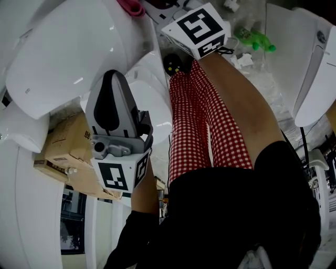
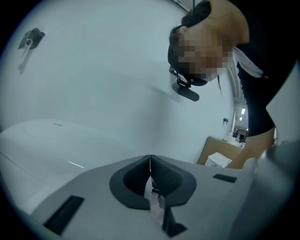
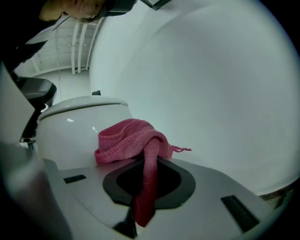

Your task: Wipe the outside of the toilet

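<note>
White toilet (image 1: 63, 47) fills the upper left of the head view, and its smooth outer wall (image 3: 211, 89) spreads across the right gripper view. My right gripper (image 3: 143, 161) is shut on a pink cloth (image 3: 129, 140), which bunches just ahead of the jaws, close to that wall. In the head view only this gripper's marker cube (image 1: 199, 29) and a bit of the pink cloth (image 1: 131, 6) show. My left gripper (image 1: 111, 76) points up at the toilet's underside. Its jaws (image 2: 150, 159) are shut, with a small white scrap (image 2: 152, 197) caught between them.
A second white toilet (image 1: 315, 63) stands at the right and another bowl (image 3: 84, 122) sits left of the cloth. Cardboard boxes (image 1: 68, 142) lie beside the left gripper. A green bottle (image 1: 254, 38) lies on the floor. Red-checked fabric (image 1: 205, 121) on the person fills the middle.
</note>
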A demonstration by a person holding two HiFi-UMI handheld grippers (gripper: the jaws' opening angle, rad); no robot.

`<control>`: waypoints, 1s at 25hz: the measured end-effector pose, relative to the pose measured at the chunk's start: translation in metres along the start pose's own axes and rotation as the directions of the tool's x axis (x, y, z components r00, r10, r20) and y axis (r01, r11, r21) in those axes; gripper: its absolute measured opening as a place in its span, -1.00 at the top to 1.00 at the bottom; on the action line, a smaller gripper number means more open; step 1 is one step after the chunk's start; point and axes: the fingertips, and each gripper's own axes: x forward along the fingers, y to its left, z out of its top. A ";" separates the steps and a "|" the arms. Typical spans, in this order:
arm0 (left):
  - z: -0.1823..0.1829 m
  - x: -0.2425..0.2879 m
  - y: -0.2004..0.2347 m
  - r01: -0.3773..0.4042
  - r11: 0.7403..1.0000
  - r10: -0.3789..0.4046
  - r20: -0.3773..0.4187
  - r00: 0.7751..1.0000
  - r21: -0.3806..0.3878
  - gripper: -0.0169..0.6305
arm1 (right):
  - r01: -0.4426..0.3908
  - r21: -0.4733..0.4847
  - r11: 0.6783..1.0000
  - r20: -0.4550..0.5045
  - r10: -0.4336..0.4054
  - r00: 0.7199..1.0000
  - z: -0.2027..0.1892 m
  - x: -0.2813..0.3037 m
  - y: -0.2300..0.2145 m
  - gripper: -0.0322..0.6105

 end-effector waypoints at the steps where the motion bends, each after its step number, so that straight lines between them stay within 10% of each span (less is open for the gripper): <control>1: 0.000 0.000 0.000 0.000 1.000 0.000 0.002 1.000 0.001 0.91 | 0.002 0.014 1.000 0.000 -0.002 1.000 0.000 0.001 -0.001 0.73; 25: 0.004 -0.003 0.000 0.001 0.996 0.003 0.044 0.999 -0.094 0.91 | 0.183 0.097 0.978 0.051 -0.189 0.981 -0.017 -0.086 -0.027 0.73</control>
